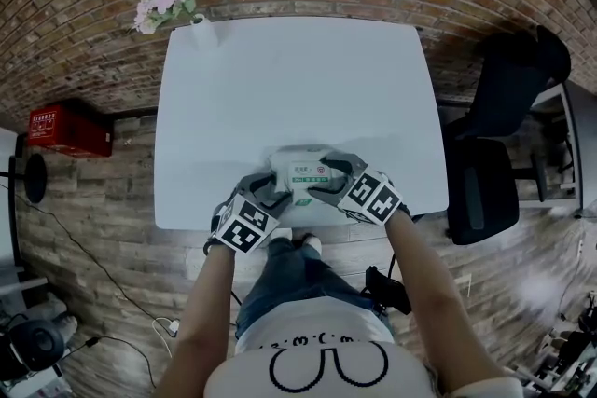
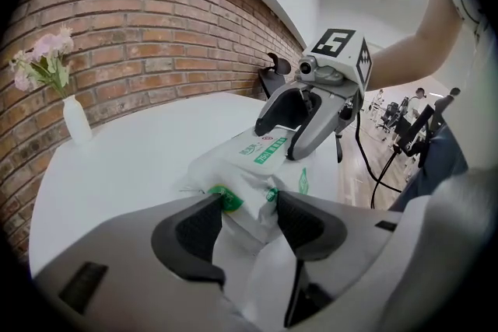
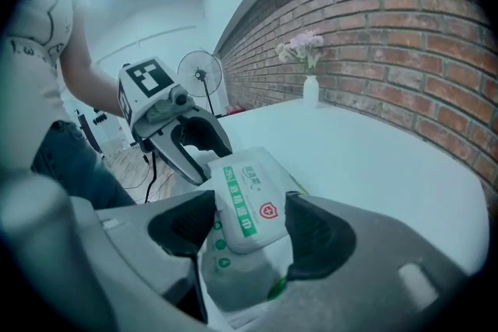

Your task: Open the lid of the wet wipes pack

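At the near edge of the white surface, the wet wipes pack lies flat between the two tools. The left tongs pinch the pack's crinkled end, and both pads touch the bunched wrapper. The right tongs stand open astride the opposite end. The white lid with its green label lies flat and closed between the pads, with a gap showing at one pad. A vase of pink flowers stands at the far corner.
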`<state>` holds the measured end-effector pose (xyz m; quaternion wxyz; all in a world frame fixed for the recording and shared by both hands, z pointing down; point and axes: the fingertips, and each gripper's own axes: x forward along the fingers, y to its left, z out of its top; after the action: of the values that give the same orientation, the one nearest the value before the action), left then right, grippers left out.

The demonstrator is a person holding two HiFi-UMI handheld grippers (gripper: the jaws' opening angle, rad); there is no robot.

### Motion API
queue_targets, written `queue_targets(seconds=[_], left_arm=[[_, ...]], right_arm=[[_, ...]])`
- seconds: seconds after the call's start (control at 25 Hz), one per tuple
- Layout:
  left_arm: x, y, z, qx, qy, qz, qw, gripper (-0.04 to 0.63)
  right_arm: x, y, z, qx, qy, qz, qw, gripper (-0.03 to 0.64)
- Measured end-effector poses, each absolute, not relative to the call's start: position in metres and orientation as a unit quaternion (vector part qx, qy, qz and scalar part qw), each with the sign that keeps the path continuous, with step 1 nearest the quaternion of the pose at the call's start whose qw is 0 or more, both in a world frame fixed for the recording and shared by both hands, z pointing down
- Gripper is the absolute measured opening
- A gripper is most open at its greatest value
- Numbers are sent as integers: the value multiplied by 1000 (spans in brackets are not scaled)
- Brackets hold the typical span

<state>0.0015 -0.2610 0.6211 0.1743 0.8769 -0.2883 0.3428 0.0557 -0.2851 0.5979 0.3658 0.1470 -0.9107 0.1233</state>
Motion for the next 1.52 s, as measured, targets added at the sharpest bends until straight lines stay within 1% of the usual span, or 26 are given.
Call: queue_targets(seconds=[0.32,0.72,0.8,1.0,1.2,1.28,1.52], left_arm=[[3,-261,622,875,-286,350,172,216],[4,-260,622,874,-288,352,171,210],[3,-260,623,874,-288,353,171,210],[4,-259,623,873,-287,356,171,210],[4,-259,623,873,-284,359,171,210],[4,-259,624,873,-283,359,172,210],[3,-260,624,874,-279,356,177,210]], right_arm=[[58,-288,595,125,-908,177,359,278],[57,-290,593,131,-902,213,351,278],[57,-290,593,131,-902,199,361,278],[48,-280,595,109,-900,79,415,278],[42,-278,602,60,-891,16,450,278],[40,-278,604,41,-885,14,463,278],[42,-283,603,7,-879,82,470,278]])
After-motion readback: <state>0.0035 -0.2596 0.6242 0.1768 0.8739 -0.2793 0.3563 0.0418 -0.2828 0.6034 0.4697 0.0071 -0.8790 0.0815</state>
